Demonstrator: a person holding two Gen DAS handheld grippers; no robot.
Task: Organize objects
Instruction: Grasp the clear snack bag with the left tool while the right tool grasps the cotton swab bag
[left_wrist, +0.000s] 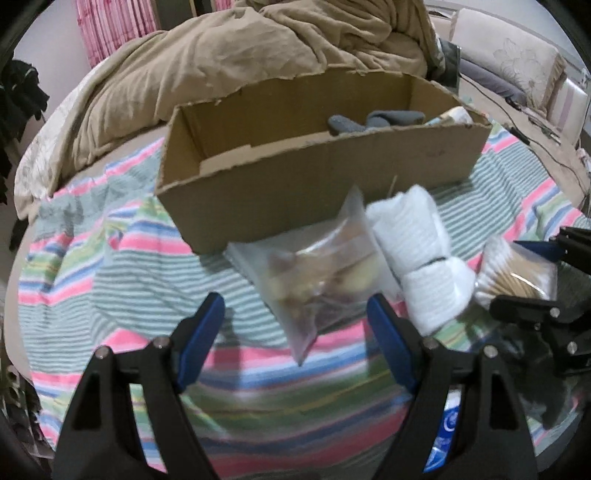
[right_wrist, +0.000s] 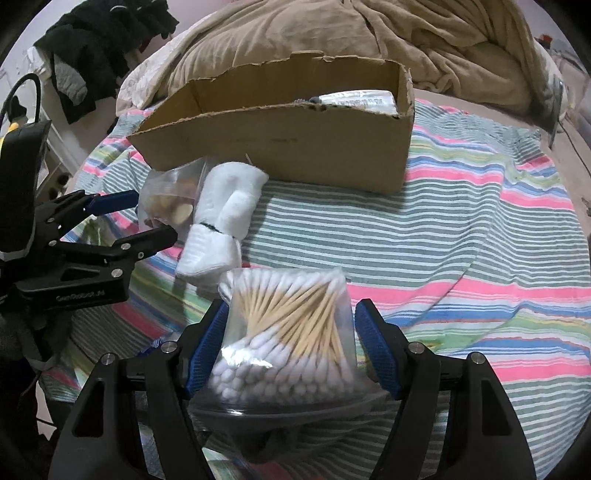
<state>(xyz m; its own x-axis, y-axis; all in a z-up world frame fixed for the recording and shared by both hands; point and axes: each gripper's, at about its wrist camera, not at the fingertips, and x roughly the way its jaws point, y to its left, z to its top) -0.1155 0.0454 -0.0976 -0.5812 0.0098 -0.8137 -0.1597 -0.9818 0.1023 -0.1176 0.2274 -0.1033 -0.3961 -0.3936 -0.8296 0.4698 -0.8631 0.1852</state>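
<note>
Striped bedspread (right_wrist: 461, 229) underneath; cotton swab bag (right_wrist: 288, 332) between right jaws.

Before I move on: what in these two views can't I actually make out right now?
- Cardboard box floor: near wall hides it in both views; only grey cloth and a labelled packet peek out.
- Zip bag contents: blurred, left view.
- Cotton swab bag: whether the right gripper fingers press it is unclear.
- Bag's bottom: dark rim hides it.

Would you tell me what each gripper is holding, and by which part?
Left gripper: nothing; jaws open around the snack bag. Right gripper: jaws straddle the cotton swab bag at its sides; a firm hold cannot be told.
</note>
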